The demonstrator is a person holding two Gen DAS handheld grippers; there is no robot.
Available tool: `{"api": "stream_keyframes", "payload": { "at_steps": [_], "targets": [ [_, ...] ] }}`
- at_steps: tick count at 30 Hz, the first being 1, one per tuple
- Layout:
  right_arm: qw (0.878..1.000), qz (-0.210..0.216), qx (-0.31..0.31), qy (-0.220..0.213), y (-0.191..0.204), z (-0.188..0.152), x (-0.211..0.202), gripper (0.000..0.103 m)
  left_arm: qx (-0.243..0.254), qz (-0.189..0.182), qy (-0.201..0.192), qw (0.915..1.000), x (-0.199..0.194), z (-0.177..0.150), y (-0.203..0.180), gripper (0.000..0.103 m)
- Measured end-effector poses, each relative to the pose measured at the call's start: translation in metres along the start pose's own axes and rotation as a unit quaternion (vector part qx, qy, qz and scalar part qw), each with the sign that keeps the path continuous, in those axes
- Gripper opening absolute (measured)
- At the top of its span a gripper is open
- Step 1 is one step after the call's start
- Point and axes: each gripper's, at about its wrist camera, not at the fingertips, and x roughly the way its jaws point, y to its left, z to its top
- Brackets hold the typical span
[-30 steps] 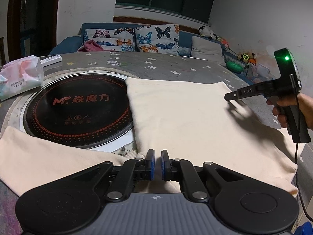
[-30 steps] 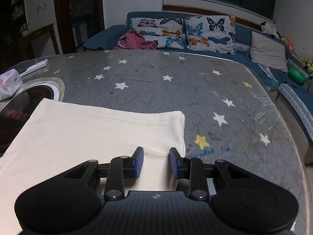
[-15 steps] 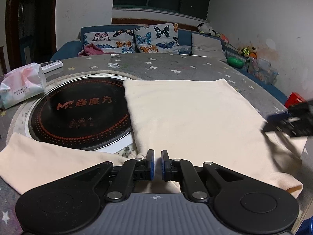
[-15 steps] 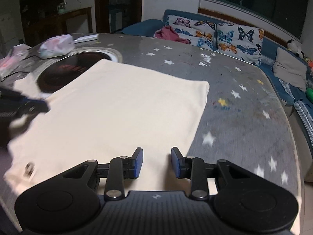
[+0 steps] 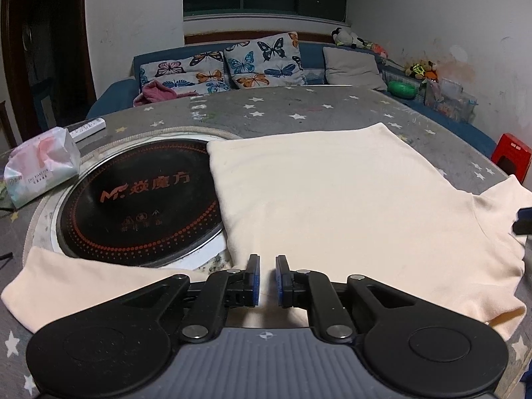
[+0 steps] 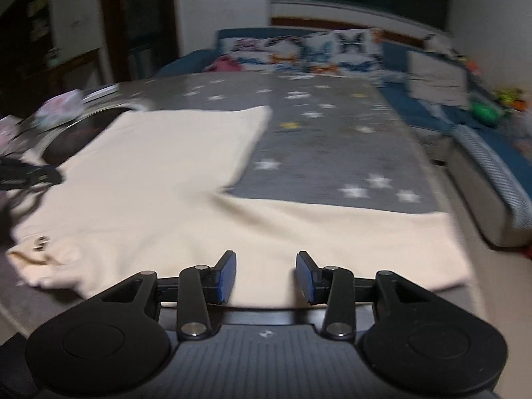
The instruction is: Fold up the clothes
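A cream T-shirt (image 5: 332, 199) lies spread flat on the grey star-patterned table (image 5: 299, 109), its left edge over a black cooktop. My left gripper (image 5: 267, 261) hovers low over the shirt's near edge, between the body and the left sleeve (image 5: 83, 276). Its jaws are opening, a narrow gap shows, and no cloth is pinched. In the blurred right wrist view my right gripper (image 6: 266, 259) is over the shirt's (image 6: 149, 173) right sleeve (image 6: 349, 232). Its jaws are opening wide and hold nothing. Each gripper shows at the edge of the other's view, the right gripper (image 5: 523, 221) and the left gripper (image 6: 30, 174).
A round black induction cooktop (image 5: 139, 206) is set into the table at left. Beyond it are a tissue pack (image 5: 40, 166) and a white remote (image 5: 88, 128). A blue sofa with butterfly cushions (image 5: 232, 66) runs behind and along the right. A red box (image 5: 510, 153) stands past the table's right edge.
My right gripper has swept from the shirt's far corner back along its right side to the near sleeve, its jaws widening. My left gripper stayed put and its jaws parted slightly.
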Motion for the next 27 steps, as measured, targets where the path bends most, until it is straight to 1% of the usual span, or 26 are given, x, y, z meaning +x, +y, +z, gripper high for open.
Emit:
{"api": "stream_keyframes", "payload": {
  "at_steps": [2, 4, 7, 9, 11, 14, 15, 17, 18, 19, 21, 27],
  "targets": [
    [0.999, -0.033, 0.03, -0.006, -0.022, -0.002, -0.003, 0.039, 0.001, 0.001, -0.005, 1.0, -0.002, 0.003, -0.004, 0.02],
    [0.995, -0.069, 0.064, -0.011, -0.046, -0.005, -0.005, 0.039, 0.006, -0.004, -0.012, 0.9999, -0.006, 0.007, -0.01, 0.028],
    [0.986, -0.133, 0.1, -0.017, -0.076, -0.01, -0.003, 0.039, 0.015, -0.022, -0.02, 0.9995, -0.012, 0.011, -0.023, 0.029],
    [0.981, -0.155, 0.114, -0.018, -0.089, -0.012, -0.001, 0.039, 0.02, -0.036, -0.023, 0.9989, -0.014, 0.013, -0.033, 0.033],
    [0.978, -0.162, 0.128, -0.02, -0.099, -0.015, 0.0, 0.039, 0.028, -0.05, -0.025, 0.998, -0.016, 0.015, -0.045, 0.035],
    [0.978, -0.157, 0.136, -0.018, -0.103, -0.018, 0.003, 0.038, 0.037, -0.069, -0.023, 0.9967, -0.015, 0.015, -0.062, 0.035],
    [0.978, -0.157, 0.136, -0.018, -0.103, -0.019, 0.004, 0.036, 0.04, -0.075, -0.021, 0.9962, -0.015, 0.015, -0.067, 0.035],
    [0.978, -0.154, 0.139, -0.019, -0.104, -0.021, 0.004, 0.029, 0.046, -0.086, -0.018, 0.9951, -0.014, 0.015, -0.078, 0.035],
    [0.978, -0.153, 0.142, -0.02, -0.105, -0.021, 0.003, 0.019, 0.049, -0.092, -0.016, 0.9944, -0.013, 0.015, -0.084, 0.035],
    [0.978, -0.152, 0.143, -0.02, -0.105, -0.021, 0.003, 0.012, 0.053, -0.097, -0.014, 0.9937, -0.012, 0.015, -0.09, 0.035],
    [0.978, -0.152, 0.14, -0.03, -0.104, -0.016, -0.001, 0.008, 0.062, -0.107, -0.013, 0.9922, -0.011, 0.014, -0.101, 0.035],
    [0.976, -0.158, 0.138, -0.062, -0.104, -0.003, -0.014, 0.007, 0.096, -0.135, -0.01, 0.9862, -0.005, 0.007, -0.135, 0.035]
  ]
}}
